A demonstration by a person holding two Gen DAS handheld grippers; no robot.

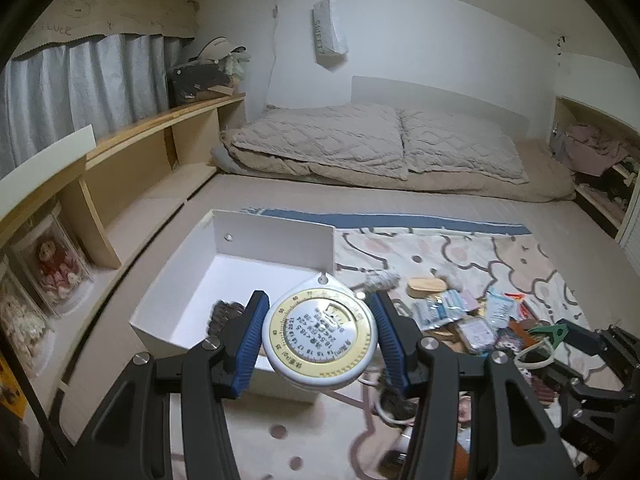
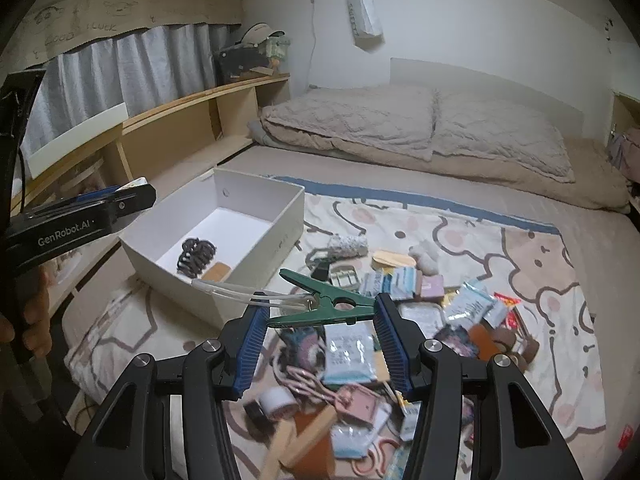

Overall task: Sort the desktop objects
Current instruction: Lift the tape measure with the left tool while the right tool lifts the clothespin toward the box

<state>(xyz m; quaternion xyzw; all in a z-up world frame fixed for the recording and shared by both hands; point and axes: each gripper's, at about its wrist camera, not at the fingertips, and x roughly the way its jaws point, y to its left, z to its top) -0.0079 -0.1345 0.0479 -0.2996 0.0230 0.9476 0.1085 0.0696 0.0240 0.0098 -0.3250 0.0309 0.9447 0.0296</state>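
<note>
My left gripper (image 1: 318, 338) is shut on a round white tape measure with a gold dial (image 1: 320, 340), held above the near edge of the white box (image 1: 272, 240). The box holds a dark hair claw (image 2: 197, 255) and a small tan piece (image 2: 216, 271). My right gripper (image 2: 320, 328) is shut on a green clothes peg (image 2: 324, 304) with a white looped cord (image 2: 240, 294), held above the pile of small items (image 2: 400, 320). The left gripper also shows in the right wrist view (image 2: 132, 194), at the left over the box.
The pile on the patterned blanket (image 2: 520, 248) holds several packets, a wooden block (image 2: 304, 436), tape rolls and a pink cord. Folded bedding (image 1: 360, 144) lies behind. A wooden shelf (image 1: 132, 168) runs along the left wall.
</note>
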